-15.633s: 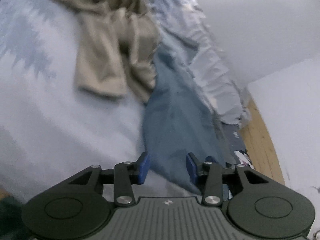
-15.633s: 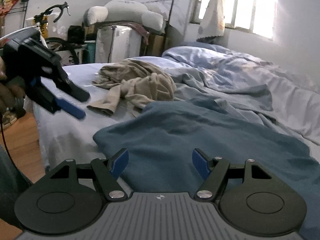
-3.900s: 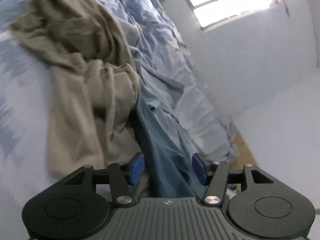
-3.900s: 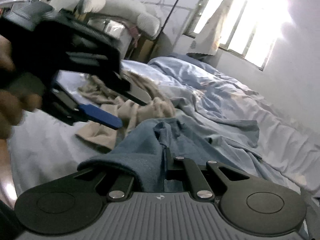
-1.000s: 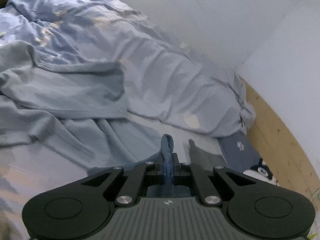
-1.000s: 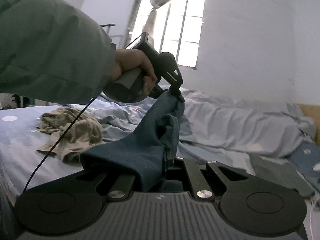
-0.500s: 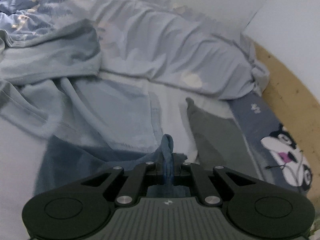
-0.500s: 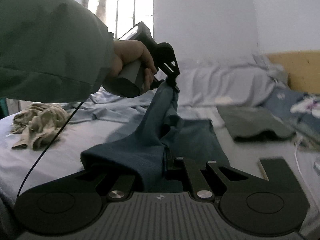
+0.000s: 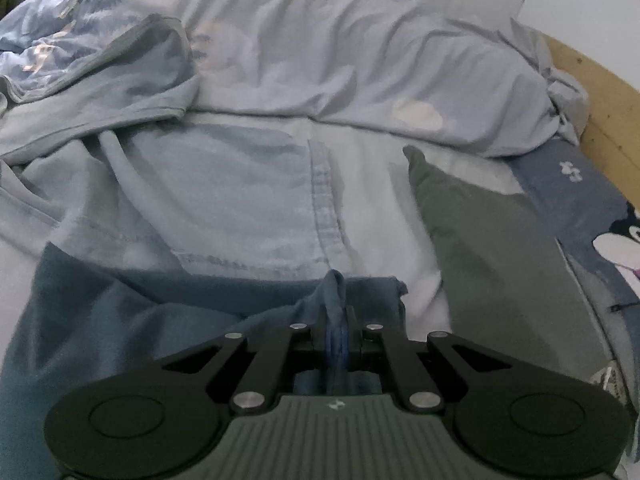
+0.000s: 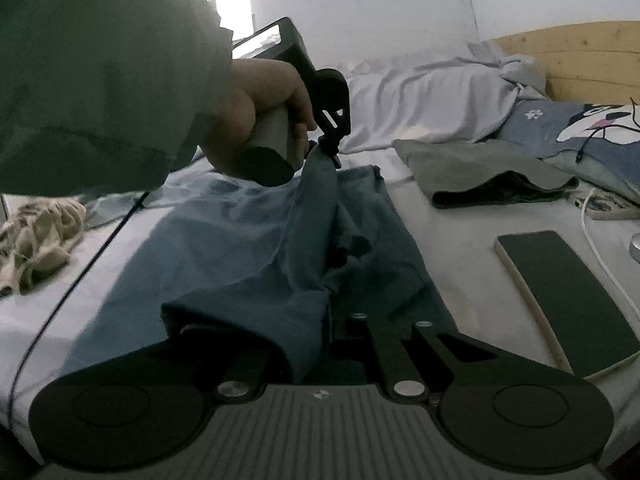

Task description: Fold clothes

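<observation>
A blue garment (image 9: 120,312) (image 10: 248,248) lies partly spread on the bed, its far edge lifted in two places. My left gripper (image 9: 338,332) is shut on a bunched fold of it; in the right wrist view the left gripper (image 10: 330,148) sits in a hand, with cloth hanging from its tip. Near the camera my right gripper (image 10: 332,320) is shut on another corner, and cloth drapes over its left finger. A crumpled beige garment (image 10: 36,232) lies at the left.
A folded grey-green garment (image 9: 492,248) (image 10: 480,172) lies to the right, near a cartoon-print pillow (image 10: 576,132). A dark phone (image 10: 560,292) and white cable (image 10: 600,256) rest on the sheet. A rumpled pale-blue duvet (image 9: 320,52) and wooden headboard (image 10: 568,60) lie beyond.
Both grippers have come down and forward with the blue garment. More of the cloth now lies flat on the bed, and the folded grey-green garment has come closer.
</observation>
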Motion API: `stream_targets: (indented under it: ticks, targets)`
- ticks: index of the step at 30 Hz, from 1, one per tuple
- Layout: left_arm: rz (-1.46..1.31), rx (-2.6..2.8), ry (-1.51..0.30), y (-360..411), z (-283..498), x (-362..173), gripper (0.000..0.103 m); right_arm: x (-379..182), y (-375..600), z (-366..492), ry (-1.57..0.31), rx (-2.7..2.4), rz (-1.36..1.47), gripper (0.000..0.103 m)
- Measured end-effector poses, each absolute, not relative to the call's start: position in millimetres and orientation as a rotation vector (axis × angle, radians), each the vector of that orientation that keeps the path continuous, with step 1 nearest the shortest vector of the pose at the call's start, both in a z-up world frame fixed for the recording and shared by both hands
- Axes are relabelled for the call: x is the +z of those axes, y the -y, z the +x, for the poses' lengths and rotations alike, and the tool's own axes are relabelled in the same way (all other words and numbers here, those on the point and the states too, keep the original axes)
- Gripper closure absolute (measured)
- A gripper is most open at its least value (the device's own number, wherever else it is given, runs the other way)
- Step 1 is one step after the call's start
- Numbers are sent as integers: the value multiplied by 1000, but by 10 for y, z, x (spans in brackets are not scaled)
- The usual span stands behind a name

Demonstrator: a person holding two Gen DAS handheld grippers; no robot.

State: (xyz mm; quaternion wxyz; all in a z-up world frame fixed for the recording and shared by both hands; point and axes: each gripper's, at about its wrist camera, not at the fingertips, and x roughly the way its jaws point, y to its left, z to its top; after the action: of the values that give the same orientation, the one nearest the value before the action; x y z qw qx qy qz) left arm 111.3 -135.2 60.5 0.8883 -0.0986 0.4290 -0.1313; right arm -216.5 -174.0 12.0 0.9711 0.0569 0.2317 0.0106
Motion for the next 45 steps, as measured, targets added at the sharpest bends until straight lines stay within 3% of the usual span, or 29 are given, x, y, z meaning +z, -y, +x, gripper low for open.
stream_targets:
  ticks: [2, 7, 12, 21, 24, 29, 38, 41, 45]
  targets:
    - [-206, -278, -885, 1378, 1106, 585, 97, 105, 1774, -2179, -475, 14, 121, 99]
    - [-247, -337, -863, 1417, 1082, 628, 81, 129, 1883, -2288, -470, -36, 143, 82]
    - [-264, -403, -842, 1461, 1038, 720, 73, 197, 2040, -2395, -460, -114, 164, 82]
    - [-279, -501, -790, 1393, 888, 966, 67, 291, 2389, -2548, -473, -357, 215, 82]
    - [-289, -537, -745, 1268, 797, 1114, 59, 331, 2401, -2560, -457, -358, 208, 82]
    - [-301, -562, -656, 877, 644, 1422, 47, 431, 2304, -2572, -421, -322, 188, 82]
    - [-303, -530, -495, -173, 174, 2019, 36, 763, 2177, -2461, -335, -244, 194, 79]
    - [-321, -516, -485, -543, 21, 2127, 33, 967, 2210, -2393, -295, -176, 219, 70]
    - [-315, -498, -469, -939, -140, 2160, 29, 1243, 2278, -2269, -252, -54, 224, 48]
